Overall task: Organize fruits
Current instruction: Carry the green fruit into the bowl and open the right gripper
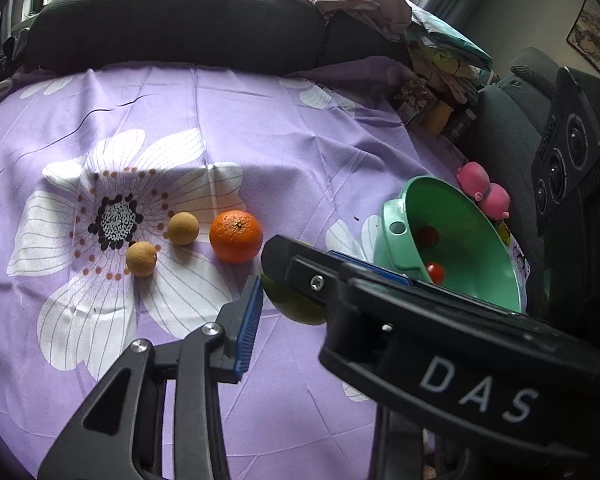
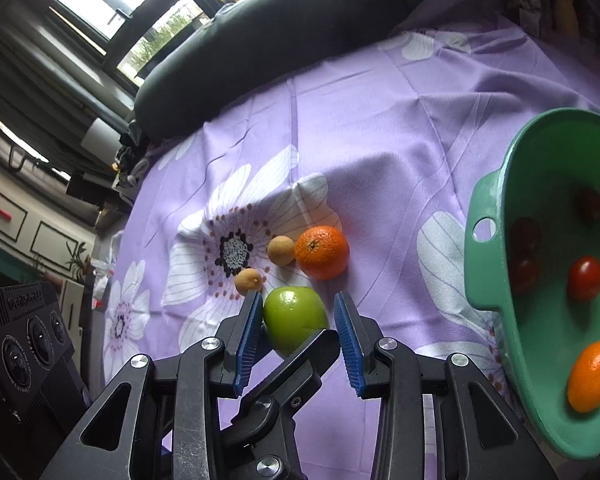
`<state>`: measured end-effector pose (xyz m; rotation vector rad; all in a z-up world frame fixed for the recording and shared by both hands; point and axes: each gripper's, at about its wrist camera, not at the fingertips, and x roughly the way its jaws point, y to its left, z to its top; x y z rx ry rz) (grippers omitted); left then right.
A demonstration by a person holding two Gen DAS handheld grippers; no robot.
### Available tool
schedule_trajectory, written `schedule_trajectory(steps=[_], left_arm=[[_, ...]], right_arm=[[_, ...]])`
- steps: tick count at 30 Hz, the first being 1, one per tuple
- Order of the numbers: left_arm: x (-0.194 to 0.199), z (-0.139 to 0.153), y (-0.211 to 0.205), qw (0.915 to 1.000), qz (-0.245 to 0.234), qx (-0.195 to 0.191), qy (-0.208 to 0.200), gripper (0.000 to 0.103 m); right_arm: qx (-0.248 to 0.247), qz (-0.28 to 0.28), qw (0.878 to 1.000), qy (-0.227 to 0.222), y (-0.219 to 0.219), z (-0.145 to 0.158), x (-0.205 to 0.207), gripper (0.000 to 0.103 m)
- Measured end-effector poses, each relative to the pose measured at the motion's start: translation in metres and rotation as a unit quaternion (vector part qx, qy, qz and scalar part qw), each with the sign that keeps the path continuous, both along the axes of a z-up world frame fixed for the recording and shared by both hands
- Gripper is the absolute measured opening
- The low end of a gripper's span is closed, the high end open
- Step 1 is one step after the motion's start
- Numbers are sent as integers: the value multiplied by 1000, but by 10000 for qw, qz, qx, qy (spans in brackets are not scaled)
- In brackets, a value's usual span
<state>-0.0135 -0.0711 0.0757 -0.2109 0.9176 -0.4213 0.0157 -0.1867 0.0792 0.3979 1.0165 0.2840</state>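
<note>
A green apple [image 2: 294,318] lies on the purple flowered cloth [image 2: 380,128], between the open blue pads of my right gripper [image 2: 298,334]; the left pad touches or nearly touches it. An orange [image 2: 322,253] and two small brown fruits [image 2: 281,251] [image 2: 248,281] lie just beyond. The green bowl [image 2: 484,264] at right, tilted toward the camera, holds an orange [image 2: 592,376] and small red fruits [image 2: 585,278]. In the left wrist view the right gripper's body hides most of the apple [image 1: 296,310] and my left gripper's right finger. My left gripper [image 1: 296,300] is open around the apple too.
A dark cushion [image 1: 172,20] runs along the cloth's far edge. Piled cloth and clutter [image 1: 432,60] stand at the back right. A pink toy [image 1: 484,190] sits behind the bowl [image 1: 460,248]. A black speaker-like box [image 2: 24,344] is at the left.
</note>
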Motion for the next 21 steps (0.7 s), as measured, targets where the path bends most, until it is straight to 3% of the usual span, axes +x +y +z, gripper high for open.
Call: schedule_trajectory(steps=[11, 16, 21], left_arm=[[-8, 37, -45, 9953, -623, 38, -735, 35], [-6, 51, -83, 9879, -1193, 300, -941, 35], [-8, 49, -111, 9805, -1633, 272, -1059, 35]], right_arm=[[32, -636, 9948, -791, -39, 43, -25, 40], [300, -1126, 9881, -1004, -74, 53, -35, 40], [385, -1569, 9806, -1109, -103, 56, -48, 40]])
